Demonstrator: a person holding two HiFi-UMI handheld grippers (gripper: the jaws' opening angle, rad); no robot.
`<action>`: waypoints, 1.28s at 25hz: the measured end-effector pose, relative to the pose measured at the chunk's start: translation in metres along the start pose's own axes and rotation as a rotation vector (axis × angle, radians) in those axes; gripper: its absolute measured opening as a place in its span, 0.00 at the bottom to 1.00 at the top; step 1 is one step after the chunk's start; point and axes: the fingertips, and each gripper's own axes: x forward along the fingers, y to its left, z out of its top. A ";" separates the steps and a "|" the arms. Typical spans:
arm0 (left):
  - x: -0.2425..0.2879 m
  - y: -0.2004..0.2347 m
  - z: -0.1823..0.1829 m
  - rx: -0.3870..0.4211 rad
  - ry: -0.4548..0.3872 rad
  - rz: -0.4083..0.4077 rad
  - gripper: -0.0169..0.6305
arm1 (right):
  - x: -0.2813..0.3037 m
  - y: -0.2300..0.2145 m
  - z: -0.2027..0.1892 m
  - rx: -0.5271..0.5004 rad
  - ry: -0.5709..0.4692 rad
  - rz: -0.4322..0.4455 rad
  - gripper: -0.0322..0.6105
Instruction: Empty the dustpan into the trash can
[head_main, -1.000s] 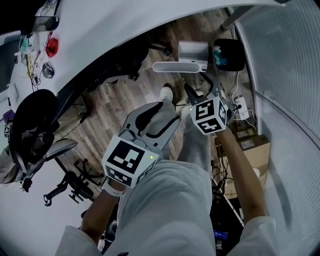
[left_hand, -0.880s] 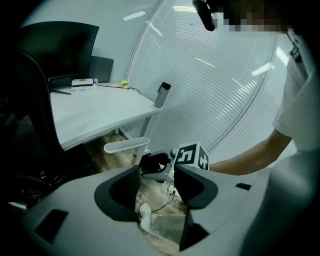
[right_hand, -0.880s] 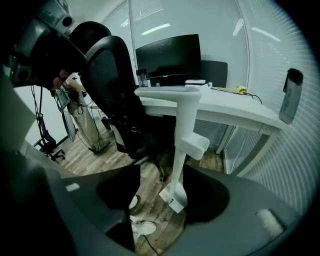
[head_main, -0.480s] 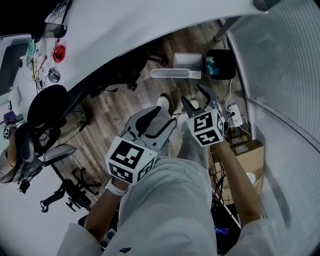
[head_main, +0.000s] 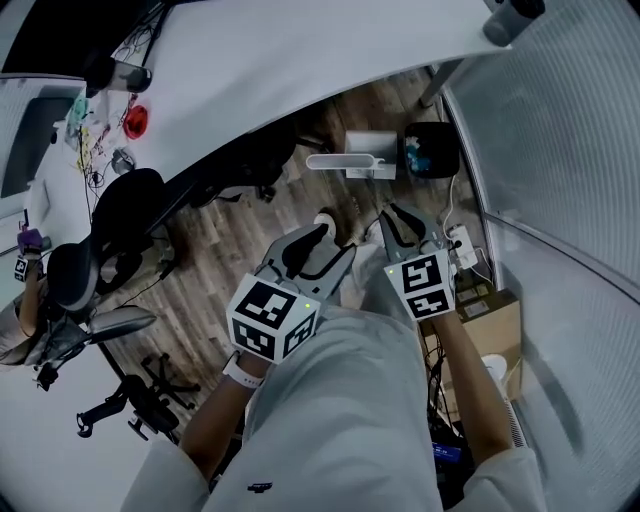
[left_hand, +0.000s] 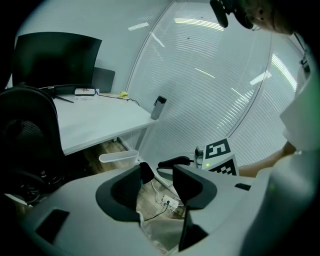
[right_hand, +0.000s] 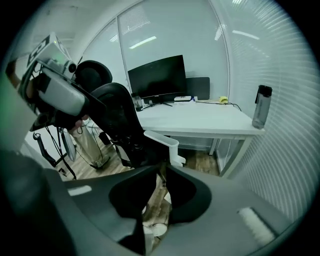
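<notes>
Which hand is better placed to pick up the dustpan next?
Probably left: the dustpan handle lies nearer the left tongs, empty, closing but wide apart; the right tongs, also empty, are closing, almost together.

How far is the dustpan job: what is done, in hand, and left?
Done: unclear; the dustpan sits beside the trash can, and I cannot tell whether it was emptied. In hand: nothing; the left gripper has open jaws, the right gripper is closing its jaws, both empty. Left: if unemptied, grasp and tip it.
</notes>
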 end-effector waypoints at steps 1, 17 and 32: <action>-0.001 -0.003 0.001 0.001 -0.004 -0.007 0.34 | -0.005 0.000 0.003 0.016 -0.003 0.005 0.14; -0.030 -0.012 0.028 -0.004 -0.097 -0.017 0.33 | -0.094 0.007 0.074 0.057 -0.201 0.000 0.06; -0.065 -0.022 0.070 0.063 -0.268 0.032 0.04 | -0.162 0.000 0.120 -0.019 -0.300 -0.074 0.07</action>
